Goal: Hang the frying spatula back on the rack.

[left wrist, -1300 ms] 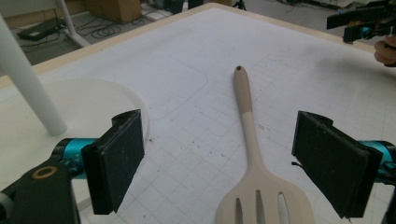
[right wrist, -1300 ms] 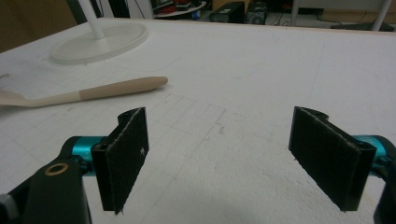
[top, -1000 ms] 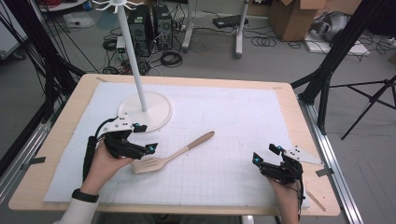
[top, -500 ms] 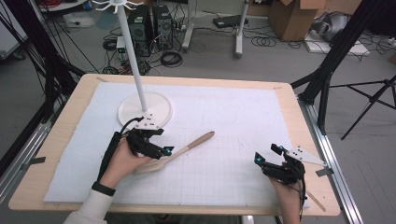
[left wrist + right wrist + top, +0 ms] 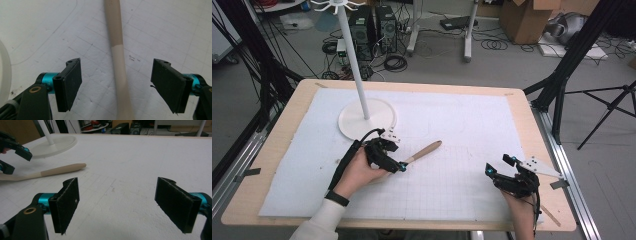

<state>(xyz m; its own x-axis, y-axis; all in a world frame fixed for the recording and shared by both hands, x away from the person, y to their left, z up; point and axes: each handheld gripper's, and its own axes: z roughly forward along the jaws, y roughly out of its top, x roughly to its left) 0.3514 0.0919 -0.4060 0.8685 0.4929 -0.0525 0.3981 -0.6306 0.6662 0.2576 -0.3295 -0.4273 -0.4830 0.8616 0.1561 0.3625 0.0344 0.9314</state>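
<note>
The step in hand looks like the pick-up of the spatula (image 5: 422, 151): the left gripper (image 5: 398, 166) is set over its handle and its jaws have just been closing, with the handle between them. In the left gripper view the handle (image 5: 117, 60) runs up the middle of the gap, and both pads (image 5: 71, 83) stand clear of it on either side, so nothing is gripped yet. The jaws are wide, with a good deal of travel left before they meet the handle.

The spatula lies flat on the white mat (image 5: 472, 125) that covers the surface, a little in front of the round base of the white stand (image 5: 367, 117). Its darker handle end points away toward the mat's middle; the pale blade end is under the left hand in the high view, so I cannot tell just how the blade lies.

The right gripper (image 5: 501, 172) rests near the right front of the mat, well apart from the spatula. Its jaws (image 5: 120, 202) are wide open with nothing between them.

The next move, as I judge it, calls for the left jaws to close squarely on the handle, keeping it centred so that one pad does not push it sideways first. The handle is thin and lies on the mat, so the pads must be low enough to catch it before any lift.
</note>
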